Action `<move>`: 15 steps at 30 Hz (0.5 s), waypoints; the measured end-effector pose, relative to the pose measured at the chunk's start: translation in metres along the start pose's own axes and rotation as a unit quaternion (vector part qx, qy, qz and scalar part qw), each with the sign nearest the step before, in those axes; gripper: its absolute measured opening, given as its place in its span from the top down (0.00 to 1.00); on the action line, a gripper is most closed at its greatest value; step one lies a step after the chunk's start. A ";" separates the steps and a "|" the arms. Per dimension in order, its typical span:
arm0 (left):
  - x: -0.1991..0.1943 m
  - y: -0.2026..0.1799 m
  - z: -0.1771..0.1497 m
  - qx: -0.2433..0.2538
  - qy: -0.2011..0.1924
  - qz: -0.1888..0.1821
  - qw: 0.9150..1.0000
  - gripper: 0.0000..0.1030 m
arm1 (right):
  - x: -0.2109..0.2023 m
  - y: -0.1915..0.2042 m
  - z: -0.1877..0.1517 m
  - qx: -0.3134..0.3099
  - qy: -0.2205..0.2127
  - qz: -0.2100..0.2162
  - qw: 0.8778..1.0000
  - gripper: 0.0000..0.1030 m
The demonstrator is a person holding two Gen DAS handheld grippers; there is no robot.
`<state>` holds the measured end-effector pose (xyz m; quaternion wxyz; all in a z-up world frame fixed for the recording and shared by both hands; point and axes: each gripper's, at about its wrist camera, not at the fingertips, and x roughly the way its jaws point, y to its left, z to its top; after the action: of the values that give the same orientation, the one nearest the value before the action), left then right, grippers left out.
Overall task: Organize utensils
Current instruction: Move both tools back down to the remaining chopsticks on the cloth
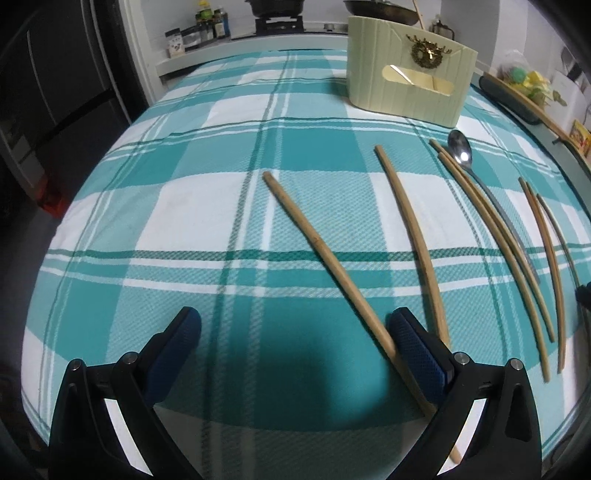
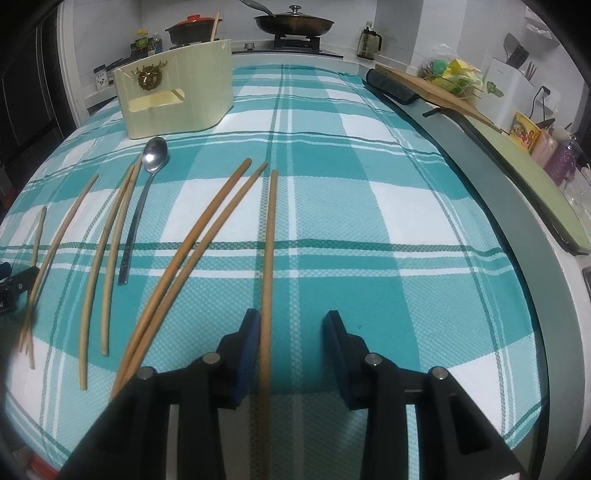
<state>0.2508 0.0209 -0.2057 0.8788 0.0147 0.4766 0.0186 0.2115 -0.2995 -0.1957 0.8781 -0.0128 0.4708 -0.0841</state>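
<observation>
While both grippers tilt steeply down over the plaid-covered worktop [image 2: 369,206], the left gripper [image 1: 295,332] has its fingers spread wide, empty, one chopstick [image 1: 321,251] passing under the right-hand pad. The right gripper [image 2: 291,328] stands narrower, a chopstick [image 2: 269,266] lying between its fingers, beside the left pad. Farther off lie more chopsticks, a spoon [image 2: 147,184], and the cream utensil holder [image 2: 177,99].

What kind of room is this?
Most likely a home kitchen. Behind the table there is a gas stove with a frying pan on it, and spice jars stand beside it.
</observation>
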 end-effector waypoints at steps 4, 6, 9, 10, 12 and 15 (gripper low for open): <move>-0.002 0.021 -0.004 0.000 0.005 0.004 1.000 0.00 | -0.002 -0.008 -0.005 0.000 0.003 0.002 1.000 0.64; -0.003 0.027 -0.006 0.004 0.007 0.003 1.000 0.00 | -0.002 -0.011 -0.006 0.002 0.006 0.007 1.000 0.64; -0.003 0.031 -0.006 0.009 0.008 0.008 1.000 0.00 | -0.002 -0.012 -0.006 -0.003 0.009 0.010 1.000 0.64; -0.002 0.031 -0.005 0.010 0.009 0.007 1.000 0.00 | -0.001 -0.011 -0.005 -0.006 0.010 0.011 1.000 0.64; -0.001 0.032 -0.004 0.013 0.012 0.003 1.000 0.00 | -0.001 -0.012 -0.005 -0.010 0.012 0.014 1.000 0.64; 0.003 0.036 -0.002 0.010 0.024 -0.014 1.000 0.00 | 0.000 -0.017 -0.005 -0.013 0.014 0.030 0.999 0.63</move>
<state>0.2502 0.0568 -0.2076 0.8671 0.0161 0.4979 0.0015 0.2050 -0.3157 -0.1968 0.8734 -0.0091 0.4842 -0.0518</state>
